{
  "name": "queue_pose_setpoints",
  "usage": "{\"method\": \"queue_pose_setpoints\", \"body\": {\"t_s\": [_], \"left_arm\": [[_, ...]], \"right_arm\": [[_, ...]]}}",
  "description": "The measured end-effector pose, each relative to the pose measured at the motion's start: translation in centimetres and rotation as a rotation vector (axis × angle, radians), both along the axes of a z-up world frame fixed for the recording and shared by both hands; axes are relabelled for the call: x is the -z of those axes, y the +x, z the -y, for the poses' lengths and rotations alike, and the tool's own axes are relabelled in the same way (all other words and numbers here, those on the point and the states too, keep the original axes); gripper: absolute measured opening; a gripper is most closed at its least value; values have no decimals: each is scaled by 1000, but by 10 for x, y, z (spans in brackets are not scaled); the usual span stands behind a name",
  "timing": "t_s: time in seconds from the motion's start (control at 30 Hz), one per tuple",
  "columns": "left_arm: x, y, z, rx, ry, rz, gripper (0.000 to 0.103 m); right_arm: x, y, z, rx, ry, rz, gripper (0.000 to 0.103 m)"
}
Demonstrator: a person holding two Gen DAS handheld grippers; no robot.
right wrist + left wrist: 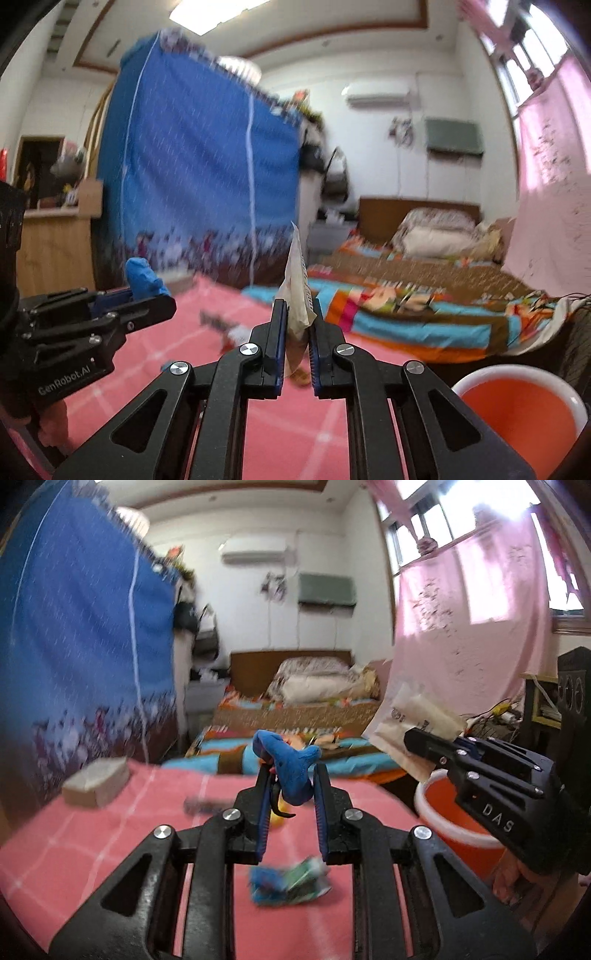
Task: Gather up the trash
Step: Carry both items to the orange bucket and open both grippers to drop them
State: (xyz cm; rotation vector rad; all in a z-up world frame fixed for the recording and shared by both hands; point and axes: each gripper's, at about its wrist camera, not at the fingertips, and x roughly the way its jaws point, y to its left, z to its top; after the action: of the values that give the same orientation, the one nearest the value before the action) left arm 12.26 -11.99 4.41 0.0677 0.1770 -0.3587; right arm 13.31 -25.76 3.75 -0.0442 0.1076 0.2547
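A: What lies nearest in the left wrist view?

B: A crumpled blue-and-green foil wrapper [288, 882] on the pink checked tablecloth [110, 834], just under the left gripper [291, 775]. Its 2 jaws are clamped on a soft, crumpled blue piece of trash [291, 771], which sticks up past the fingertips.

A: And the right gripper?

B: The right gripper [298, 314] has its jaws pressed together on a flat, cream-white paper packet with printed lettering [297, 295]. The packet stands upright between the pads, its point rising above them. In the left wrist view that same packet [413, 716] hangs over the near rim of the round orange plastic bucket with a white rim [447, 823], at the right edge of the table.

A: Where do the 2 grippers stand to each other?

B: Side by side, apart, both lifted off the cloth. From the right wrist view the left gripper [147, 295] sits at the left, the blue trash [142, 280] poking up from it.

A: Anything else on the table?

B: A pale grey rectangular block [96, 782] at the far left, and a dark blurred object [207, 805] in the middle that I cannot identify.

A: Farther back?

B: A bed with a bright striped blanket [424, 306], a tall blue fabric wardrobe [199, 166] at left, a pink curtain [465, 627] at right.
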Motion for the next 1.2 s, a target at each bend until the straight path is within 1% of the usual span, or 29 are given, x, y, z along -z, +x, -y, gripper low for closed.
{"method": "queue_pose_setpoints", "body": {"t_s": [0.13, 0.27, 0.4, 0.57, 0.73, 0.83, 0.87, 1.0, 1.2], "left_arm": [[-15, 1, 21, 58, 10, 48, 25], [-26, 2, 50, 133, 28, 85, 25], [-30, 0, 85, 217, 57, 105, 25], [-27, 0, 119, 295, 86, 95, 25], [-23, 7, 143, 352, 77, 31, 25], [-20, 17, 157, 381, 65, -42, 26], [-19, 23, 164, 392, 59, -80, 26], [-13, 38, 178, 428, 41, -187, 26], [-1, 47, 200, 449, 57, -281, 27]], "right_arm": [[-16, -18, 30, 80, 38, 100, 9], [-25, -32, 64, 162, 77, 157, 9], [-27, -40, 95, 239, 122, 174, 9], [-23, -49, 124, 316, 154, 170, 9], [-16, -50, 149, 372, 194, 124, 9], [-11, -48, 159, 400, 208, 83, 9], [-9, -45, 162, 412, 214, 60, 9], [-2, -40, 174, 436, 238, -6, 9], [8, -32, 188, 471, 277, -108, 10]]}}
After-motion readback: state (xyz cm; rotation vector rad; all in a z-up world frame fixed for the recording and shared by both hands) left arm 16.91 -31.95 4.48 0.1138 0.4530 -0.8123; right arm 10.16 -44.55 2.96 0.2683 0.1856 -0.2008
